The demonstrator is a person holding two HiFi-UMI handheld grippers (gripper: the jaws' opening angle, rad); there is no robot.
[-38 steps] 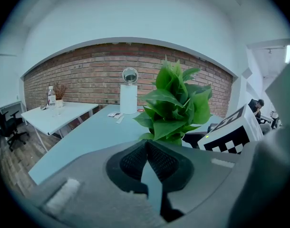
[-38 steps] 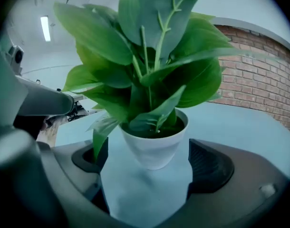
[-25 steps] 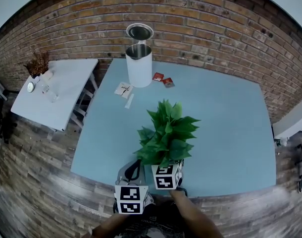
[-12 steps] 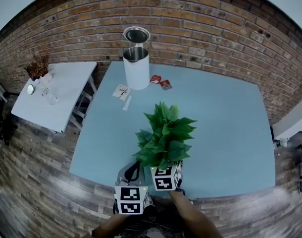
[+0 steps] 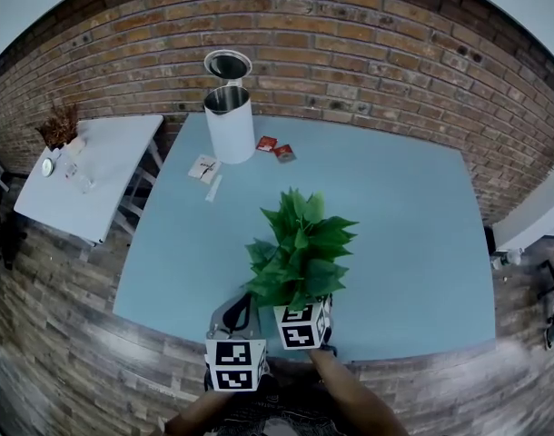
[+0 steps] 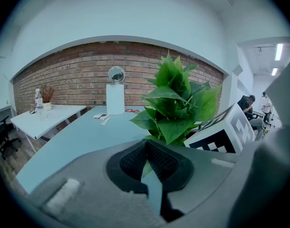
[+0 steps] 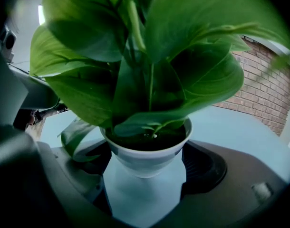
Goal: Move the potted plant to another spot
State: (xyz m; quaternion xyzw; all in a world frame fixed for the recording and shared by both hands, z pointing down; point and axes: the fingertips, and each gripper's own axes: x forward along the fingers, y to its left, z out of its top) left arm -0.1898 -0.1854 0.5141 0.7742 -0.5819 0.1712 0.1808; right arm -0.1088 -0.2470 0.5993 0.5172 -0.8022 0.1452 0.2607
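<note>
At the counter's (image 5: 395, 225) six o'clock edge, the right gripper (image 7: 145, 167) clamps its fingers on the potted plant (image 5: 300, 252). The left gripper (image 6: 146, 148), at the plant's eight o'clock, has its fingers together, empty.

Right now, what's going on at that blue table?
A person is working two handheld grippers at the near edge of the table. The right gripper has its jaws closed on the white pot of the potted plant; whether the pot is off the tabletop yet isn't clear. The left gripper is shut and empty, just to the left of the plant. A white bin and small packets stand at the far side.
</note>
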